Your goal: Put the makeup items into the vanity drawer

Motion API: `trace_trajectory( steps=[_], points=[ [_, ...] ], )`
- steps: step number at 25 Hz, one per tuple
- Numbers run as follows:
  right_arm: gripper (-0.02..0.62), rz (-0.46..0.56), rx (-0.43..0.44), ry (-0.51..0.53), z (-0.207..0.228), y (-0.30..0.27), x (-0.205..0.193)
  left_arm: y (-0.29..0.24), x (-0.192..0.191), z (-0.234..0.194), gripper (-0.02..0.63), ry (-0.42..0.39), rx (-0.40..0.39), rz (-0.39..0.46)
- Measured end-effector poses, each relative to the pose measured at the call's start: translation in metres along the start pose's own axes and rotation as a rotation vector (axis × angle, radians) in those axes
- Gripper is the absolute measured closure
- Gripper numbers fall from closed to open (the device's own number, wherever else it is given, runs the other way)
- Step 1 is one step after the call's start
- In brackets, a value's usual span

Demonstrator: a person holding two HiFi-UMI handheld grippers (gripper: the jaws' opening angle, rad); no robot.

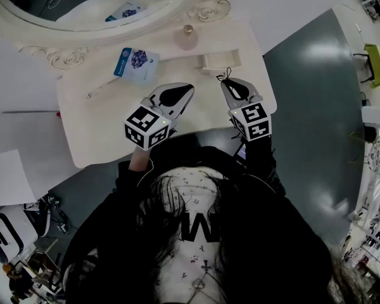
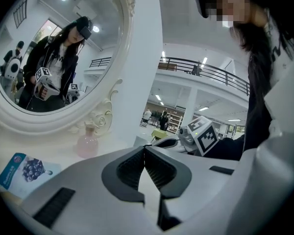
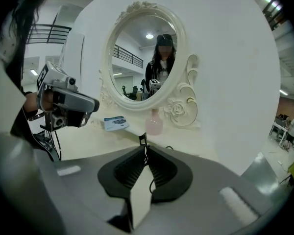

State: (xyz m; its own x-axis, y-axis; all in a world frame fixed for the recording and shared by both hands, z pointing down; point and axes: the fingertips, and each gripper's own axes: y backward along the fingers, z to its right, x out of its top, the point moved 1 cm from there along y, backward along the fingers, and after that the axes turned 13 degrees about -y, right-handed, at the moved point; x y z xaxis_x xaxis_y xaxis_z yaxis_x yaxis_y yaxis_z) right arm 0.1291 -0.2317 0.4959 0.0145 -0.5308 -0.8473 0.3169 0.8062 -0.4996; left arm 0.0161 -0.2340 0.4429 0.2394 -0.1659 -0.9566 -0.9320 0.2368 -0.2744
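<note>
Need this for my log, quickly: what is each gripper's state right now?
Left gripper: shut, empty.
Right gripper: shut on a thin black cord.

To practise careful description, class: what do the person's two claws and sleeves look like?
The left claw and right claw are light grey, wedge-shaped shells with black ribbed pads inside. Each carries a cube printed with black-and-white square markers. The person wears black sleeves.

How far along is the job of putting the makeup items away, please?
Nothing looks stowed. In hand: the right claw pinches a thin black wiry item; the left claw is shut, empty. Left: blue-and-white packet and pink bottle on the cream vanity top.
</note>
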Motion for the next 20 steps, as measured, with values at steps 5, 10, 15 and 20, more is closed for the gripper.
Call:
trace_trajectory(
  steps=[5, 10, 15, 20],
  points=[
    [0.558, -0.069, 0.004, 0.022, 0.014, -0.025, -0.004, 0.004, -0.001, -0.018, 0.606, 0.014, 0.012, 0.011],
    [0.558, -0.153, 0.038, 0.051, 0.034, -0.041, -0.010, 0.001, -0.001, -0.024, 0.606, 0.027, 0.031, 0.011],
    [0.558, -0.229, 0.074, 0.107, 0.054, -0.057, -0.012, -0.002, -0.004, -0.031, 0.606, 0.052, 0.094, 0.000],
    [0.558, -0.296, 0.147, 0.179, 0.060, -0.075, -0.014, -0.004, -0.004, -0.036, 0.606, 0.082, 0.177, -0.002]
  ],
)
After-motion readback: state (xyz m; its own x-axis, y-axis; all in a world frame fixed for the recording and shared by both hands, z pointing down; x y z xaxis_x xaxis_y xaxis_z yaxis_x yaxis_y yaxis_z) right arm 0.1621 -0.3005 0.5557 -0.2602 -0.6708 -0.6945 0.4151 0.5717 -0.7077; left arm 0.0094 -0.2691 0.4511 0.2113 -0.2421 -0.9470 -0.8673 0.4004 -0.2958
